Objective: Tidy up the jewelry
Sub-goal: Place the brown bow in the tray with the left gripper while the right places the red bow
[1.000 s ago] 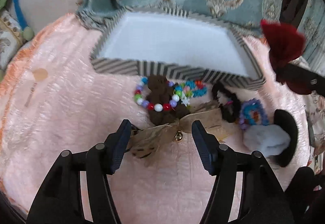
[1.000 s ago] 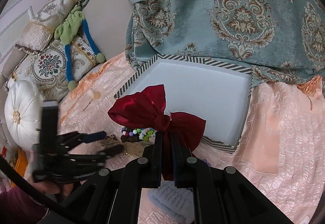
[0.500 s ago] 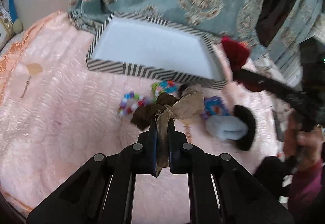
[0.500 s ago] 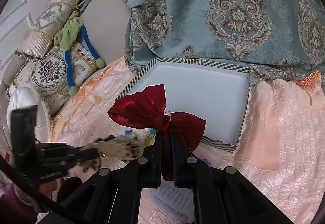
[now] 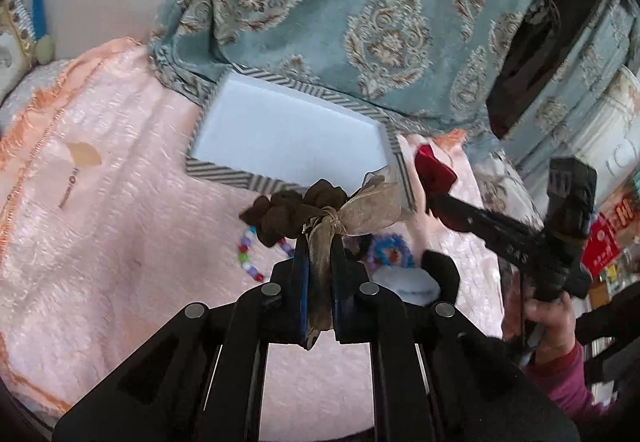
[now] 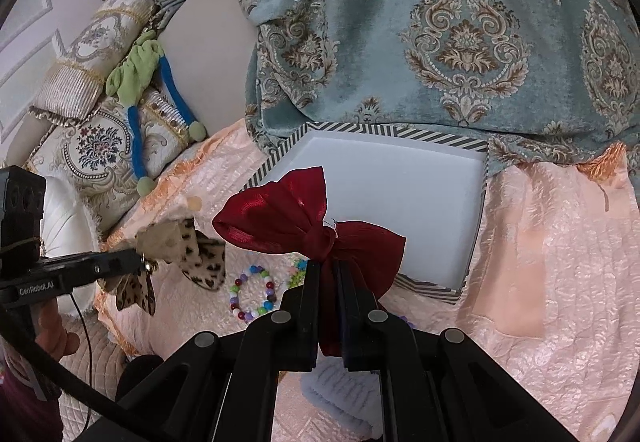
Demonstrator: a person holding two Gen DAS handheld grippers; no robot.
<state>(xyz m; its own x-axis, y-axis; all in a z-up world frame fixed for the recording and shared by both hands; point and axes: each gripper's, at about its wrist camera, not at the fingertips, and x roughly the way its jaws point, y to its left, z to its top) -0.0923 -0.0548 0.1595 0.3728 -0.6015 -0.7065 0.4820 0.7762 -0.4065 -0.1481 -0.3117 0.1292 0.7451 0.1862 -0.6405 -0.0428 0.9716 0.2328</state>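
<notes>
My left gripper [image 5: 320, 242] is shut on a brown and leopard-print ribbon bow [image 5: 320, 209] and holds it above the pink cloth, short of the striped white-lined box [image 5: 288, 133]. The bow also shows in the right wrist view [image 6: 180, 250]. My right gripper [image 6: 328, 270] is shut on a red satin bow [image 6: 296, 217], held above the box's near edge [image 6: 420, 284]; the red bow also shows in the left wrist view [image 5: 434, 171]. A coloured bead bracelet [image 6: 252, 294] lies on the cloth in front of the box.
A purple-blue bead bracelet [image 5: 390, 250], a pale blue fluffy item [image 5: 404, 280] and a black item [image 5: 442, 270] lie right of the beads. A teal patterned blanket [image 6: 440, 21] drapes behind the box. Embroidered cushions [image 6: 100, 137] sit at the left.
My left gripper closed on the brown bow and lifted it off the cloth toward the box. My right gripper kept the red bow nearly still.
</notes>
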